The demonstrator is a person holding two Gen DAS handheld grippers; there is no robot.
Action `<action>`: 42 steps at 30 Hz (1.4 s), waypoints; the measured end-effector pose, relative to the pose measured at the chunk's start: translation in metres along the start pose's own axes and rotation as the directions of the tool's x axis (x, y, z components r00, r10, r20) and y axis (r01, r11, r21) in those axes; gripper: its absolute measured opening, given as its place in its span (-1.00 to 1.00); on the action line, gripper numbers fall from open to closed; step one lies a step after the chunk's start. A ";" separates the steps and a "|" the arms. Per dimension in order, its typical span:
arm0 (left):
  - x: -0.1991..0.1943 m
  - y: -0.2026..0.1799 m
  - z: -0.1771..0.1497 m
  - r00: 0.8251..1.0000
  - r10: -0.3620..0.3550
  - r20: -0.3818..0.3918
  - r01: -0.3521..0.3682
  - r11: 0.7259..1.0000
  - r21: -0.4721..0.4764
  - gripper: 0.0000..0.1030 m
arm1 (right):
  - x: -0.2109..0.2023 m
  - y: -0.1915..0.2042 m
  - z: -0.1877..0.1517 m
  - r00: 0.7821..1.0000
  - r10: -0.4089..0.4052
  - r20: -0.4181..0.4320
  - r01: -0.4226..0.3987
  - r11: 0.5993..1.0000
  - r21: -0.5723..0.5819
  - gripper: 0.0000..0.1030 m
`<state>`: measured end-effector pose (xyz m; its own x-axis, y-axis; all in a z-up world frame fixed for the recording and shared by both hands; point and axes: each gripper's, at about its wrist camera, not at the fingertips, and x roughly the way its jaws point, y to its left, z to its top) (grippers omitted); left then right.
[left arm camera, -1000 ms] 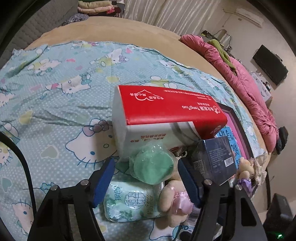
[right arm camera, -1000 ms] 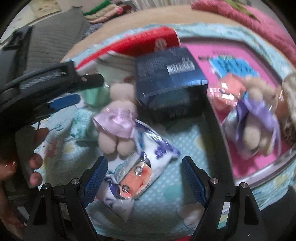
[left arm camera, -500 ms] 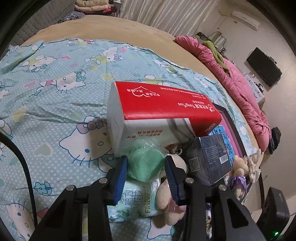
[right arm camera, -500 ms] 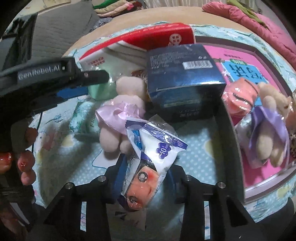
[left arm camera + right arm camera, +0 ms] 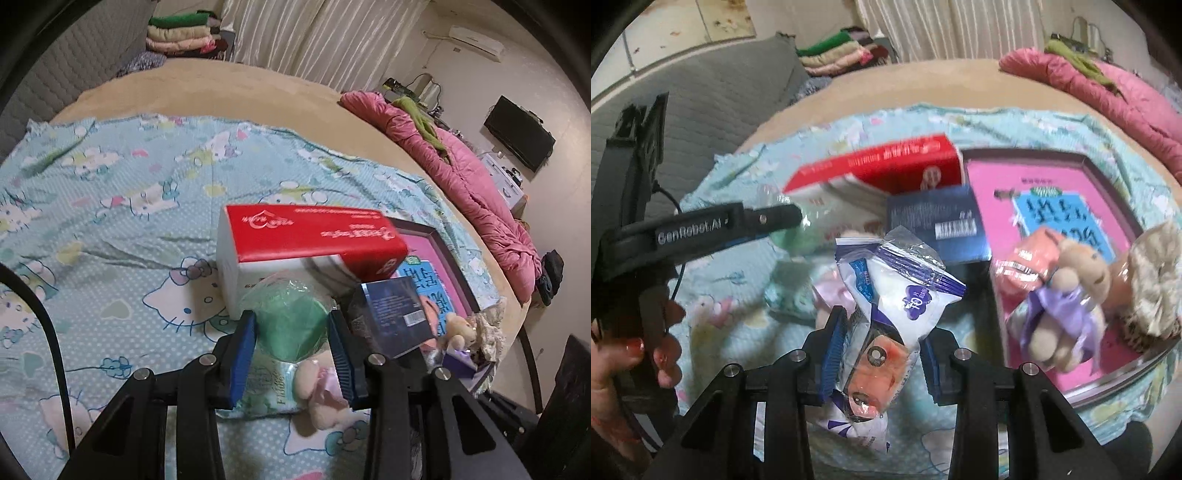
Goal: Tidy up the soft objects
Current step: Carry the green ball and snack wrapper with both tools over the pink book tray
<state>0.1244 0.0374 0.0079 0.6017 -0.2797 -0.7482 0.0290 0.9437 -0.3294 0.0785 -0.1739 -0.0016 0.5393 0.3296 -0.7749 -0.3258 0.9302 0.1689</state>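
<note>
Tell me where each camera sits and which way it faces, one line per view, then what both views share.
Left wrist: sits behind the left gripper, looking down and forward across the bed; its blue pads clamp a green wrapped puff; only the gripper's own fingers show.
Right wrist: sits behind the right gripper, angled down at the pile; its pads clamp a plastic-wrapped packet; a hand holding the left gripper shows at the left edge.
Shared: red tissue pack, dark blue box, pink tray.
</note>
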 end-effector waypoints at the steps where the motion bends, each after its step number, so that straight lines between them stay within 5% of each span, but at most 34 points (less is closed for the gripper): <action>1: -0.004 -0.002 0.001 1.000 0.004 0.007 -0.005 1.000 0.006 -0.23 | -0.004 0.001 0.002 1.000 0.003 0.014 -0.003 1.000 0.002 -0.26; 14: -0.042 -0.048 0.004 0.998 0.024 0.062 -0.029 0.996 0.081 -0.23 | -0.057 -0.037 0.018 0.987 -0.030 0.158 0.019 0.997 0.070 -0.26; 30: -0.045 -0.140 0.000 0.999 -0.020 0.045 0.009 0.973 0.231 -0.23 | -0.115 -0.133 0.011 0.948 -0.165 0.273 0.096 0.964 0.249 -0.26; 42: -0.012 -0.190 -0.016 0.999 -0.033 -0.032 0.041 0.947 0.319 -0.23 | -0.115 -0.165 -0.001 0.951 -0.198 0.239 0.123 0.947 0.297 -0.26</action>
<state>0.0991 -0.1414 0.0698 0.5745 -0.3159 -0.7551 0.3065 0.9384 -0.1594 0.0697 -0.3653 0.0590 0.7628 0.1677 -0.6245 -0.0118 0.9693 0.2458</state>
